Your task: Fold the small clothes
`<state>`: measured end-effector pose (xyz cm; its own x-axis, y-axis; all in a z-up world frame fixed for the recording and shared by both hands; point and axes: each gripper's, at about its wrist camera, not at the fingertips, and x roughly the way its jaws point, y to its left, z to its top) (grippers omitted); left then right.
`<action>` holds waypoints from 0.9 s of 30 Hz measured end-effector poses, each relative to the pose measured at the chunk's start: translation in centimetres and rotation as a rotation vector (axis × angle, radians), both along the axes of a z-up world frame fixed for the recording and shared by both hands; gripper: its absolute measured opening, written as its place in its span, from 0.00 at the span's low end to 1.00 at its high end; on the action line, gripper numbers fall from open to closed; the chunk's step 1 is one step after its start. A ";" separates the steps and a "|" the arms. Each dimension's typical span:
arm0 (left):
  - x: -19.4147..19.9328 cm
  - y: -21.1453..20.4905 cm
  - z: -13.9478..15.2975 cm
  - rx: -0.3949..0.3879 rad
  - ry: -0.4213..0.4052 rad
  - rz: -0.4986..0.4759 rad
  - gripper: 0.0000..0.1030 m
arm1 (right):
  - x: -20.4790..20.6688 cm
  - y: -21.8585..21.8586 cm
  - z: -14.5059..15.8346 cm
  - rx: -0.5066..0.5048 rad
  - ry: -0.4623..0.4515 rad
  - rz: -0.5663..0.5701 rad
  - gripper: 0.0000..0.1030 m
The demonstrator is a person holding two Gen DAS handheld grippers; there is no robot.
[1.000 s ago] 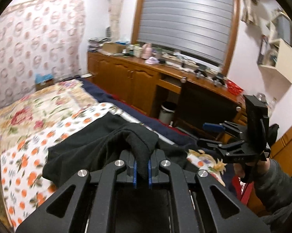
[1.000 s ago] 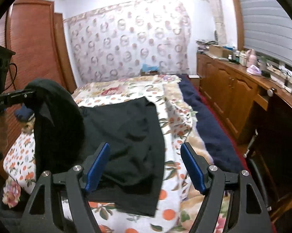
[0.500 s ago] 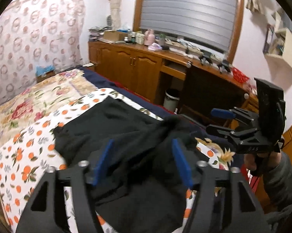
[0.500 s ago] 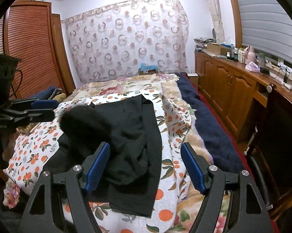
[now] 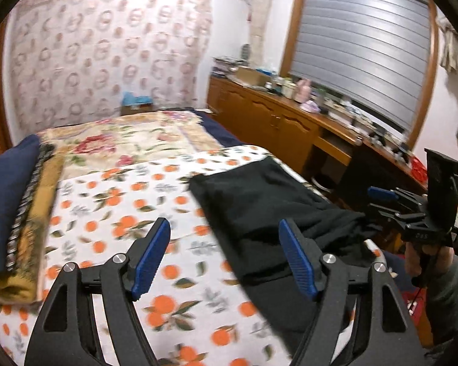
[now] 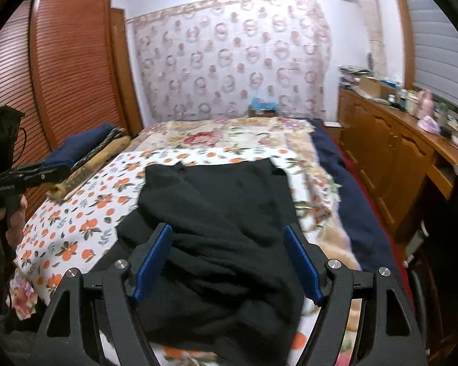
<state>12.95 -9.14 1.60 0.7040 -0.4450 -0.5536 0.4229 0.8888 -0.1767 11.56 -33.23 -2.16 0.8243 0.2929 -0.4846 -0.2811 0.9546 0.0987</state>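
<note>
Left claw (image 5: 224, 257) over orange-print sheet (image 5: 113, 213), jaws just opened wide, nothing between: cloth let go so fold could settle. Black garment (image 6: 223, 213) lay on bed, near end rumpled. Right claw (image 6: 229, 262) agape above rumple, empty, likely placed to smooth it.

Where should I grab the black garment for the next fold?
Probably the rumpled near hem of the black garment, coming from the near side with the open right gripper above it: fabric bunches there, giving a ridge to pinch, while the far part lies flat.
</note>
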 end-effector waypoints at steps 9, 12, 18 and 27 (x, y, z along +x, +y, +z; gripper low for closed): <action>-0.7 3.4 -1.4 0.004 0.018 0.070 0.72 | 4.5 6.8 -1.0 -0.082 0.094 0.264 0.75; -0.8 3.7 -1.7 0.003 0.022 0.071 0.72 | 5.7 9.0 -1.4 -0.127 0.126 0.340 0.71; -1.0 4.0 -2.0 -0.018 0.021 0.063 0.72 | 8.9 11.3 -3.2 -0.175 0.231 0.430 0.66; -1.1 4.0 -2.5 -0.034 0.031 0.068 0.72 | 11.4 9.3 -4.2 -0.240 0.232 0.383 0.08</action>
